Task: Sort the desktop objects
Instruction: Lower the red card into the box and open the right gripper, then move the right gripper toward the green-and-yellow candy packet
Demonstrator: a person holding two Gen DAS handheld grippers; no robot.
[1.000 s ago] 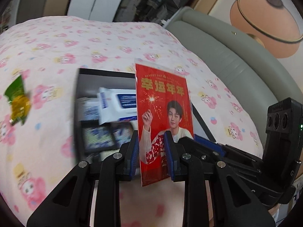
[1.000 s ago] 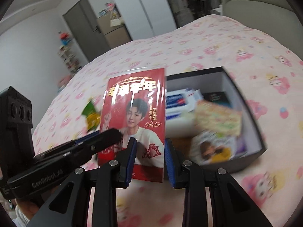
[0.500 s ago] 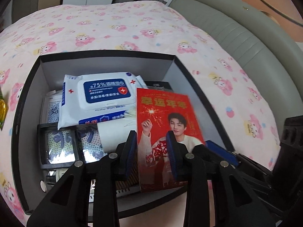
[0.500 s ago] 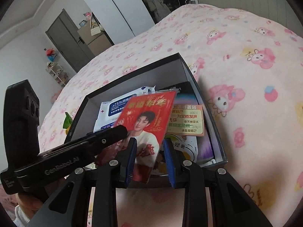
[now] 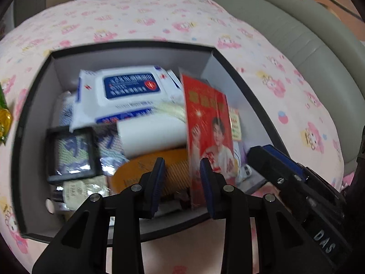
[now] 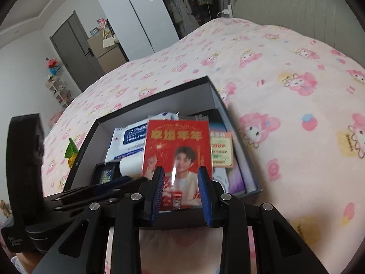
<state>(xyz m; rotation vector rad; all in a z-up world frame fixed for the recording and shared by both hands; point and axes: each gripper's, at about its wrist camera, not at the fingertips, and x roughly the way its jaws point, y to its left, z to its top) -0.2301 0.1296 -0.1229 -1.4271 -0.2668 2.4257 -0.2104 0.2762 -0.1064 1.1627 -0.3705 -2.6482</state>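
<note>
A red picture card in a clear sleeve stands over the near right part of the open black box. In the left wrist view it is slanted. Its near edge sits between the closing jaws of my left gripper, close to the right pad and clear of the left pad. In the right wrist view the card faces me squarely. It is wider than the narrow gap of my right gripper, whose fingers stand in front of it. What carries the card is hidden.
The box lies on a pink patterned blanket. It holds a wipes pack, a white roll, an orange comb, a black frame and small cards. A green and yellow packet lies left of it. A grey padded headboard is on the right.
Both grippers came down with the card from above the blanket to over the box. The card has turned slantwise in the left wrist view, off the left pad, and now squarely faces the right camera.
</note>
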